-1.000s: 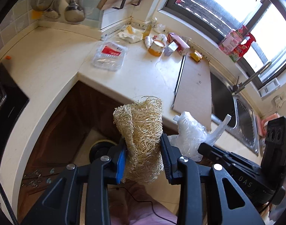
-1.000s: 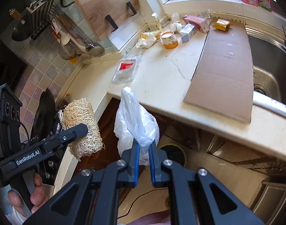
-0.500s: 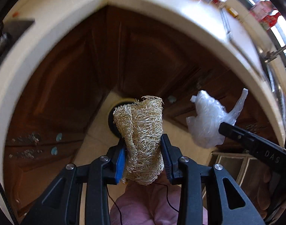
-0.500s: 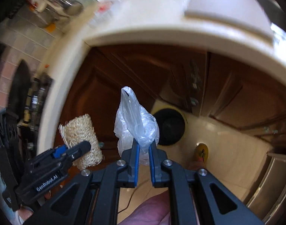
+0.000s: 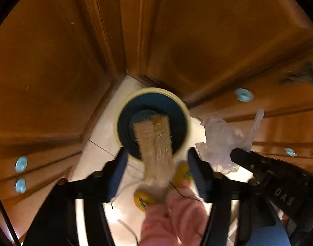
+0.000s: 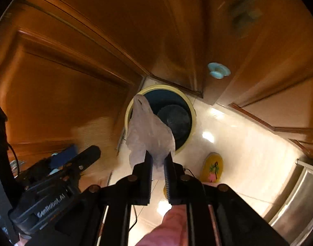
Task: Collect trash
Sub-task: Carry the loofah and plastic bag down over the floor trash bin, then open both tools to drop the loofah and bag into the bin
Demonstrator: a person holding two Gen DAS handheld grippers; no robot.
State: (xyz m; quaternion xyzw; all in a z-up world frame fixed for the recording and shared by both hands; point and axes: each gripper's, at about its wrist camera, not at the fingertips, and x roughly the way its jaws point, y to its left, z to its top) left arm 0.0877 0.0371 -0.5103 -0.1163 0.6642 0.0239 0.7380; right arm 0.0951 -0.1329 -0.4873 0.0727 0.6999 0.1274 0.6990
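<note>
Fibrous loofah [image 5: 156, 151], crinkled plastic bag [image 6: 150, 135], round bin [image 6: 192, 123]

Motion blur smears the loofah [image 5: 155, 143], so whether it touches the bin [image 5: 123, 106] can't be told. The loofah hides the bin's floor in the left view. In the right view the bag [image 6: 150, 131] covers the bin's near-left rim. Both slippers [image 5: 143, 199] are half hidden behind a pink trouser leg [image 5: 173, 221]. The stainless panel [image 6: 296, 203] is cut off at the edge.

Right gripper [image 6: 157, 160] pinches a crumpled plastic bag [image 6: 148, 131] above a yellow-rimmed bin [image 6: 192, 110] beside wooden cabinet doors [image 6: 70, 47].
</note>
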